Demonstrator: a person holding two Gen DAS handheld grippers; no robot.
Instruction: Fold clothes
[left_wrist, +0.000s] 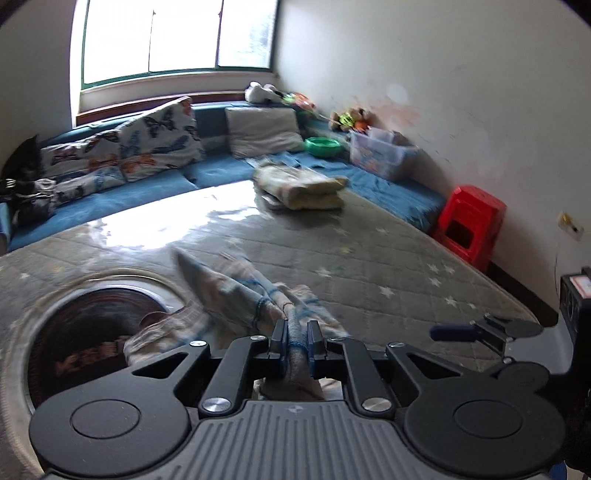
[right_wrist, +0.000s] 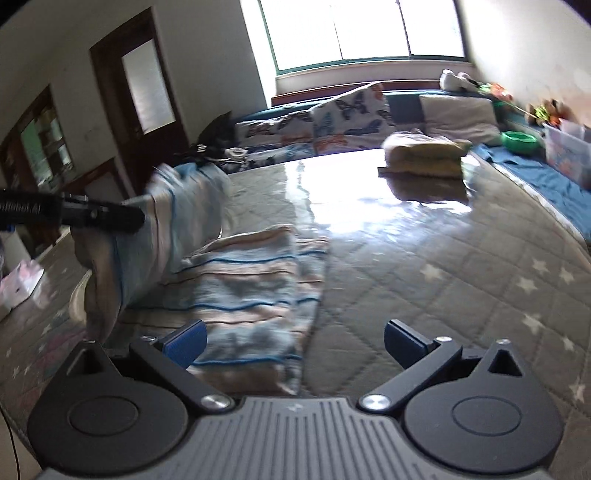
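The left claw (left_wrist: 298, 338) is clamped on a bunched fold of the striped garment (left_wrist: 236, 291), its blue pads pinching the cloth between them; the fabric trails forward from the grip, blurred. In the right wrist view this garment (right_wrist: 240, 295) lies partly spread on the grey quilted mattress (right_wrist: 443, 266) near its near edge, with one end lifted at the left where the left claw (right_wrist: 138, 218) holds it. The right claw (right_wrist: 295, 341) hangs just above the spread part, its pads standing wide apart with nothing between them. A folded yellowish pile (right_wrist: 424, 155) rests at the far edge of the mattress. Butterfly-print cushions (left_wrist: 147, 144) sit beyond on the blue bench (left_wrist: 221, 173). A red stool (left_wrist: 469, 225) stands by the wall beside the mattress's right edge.
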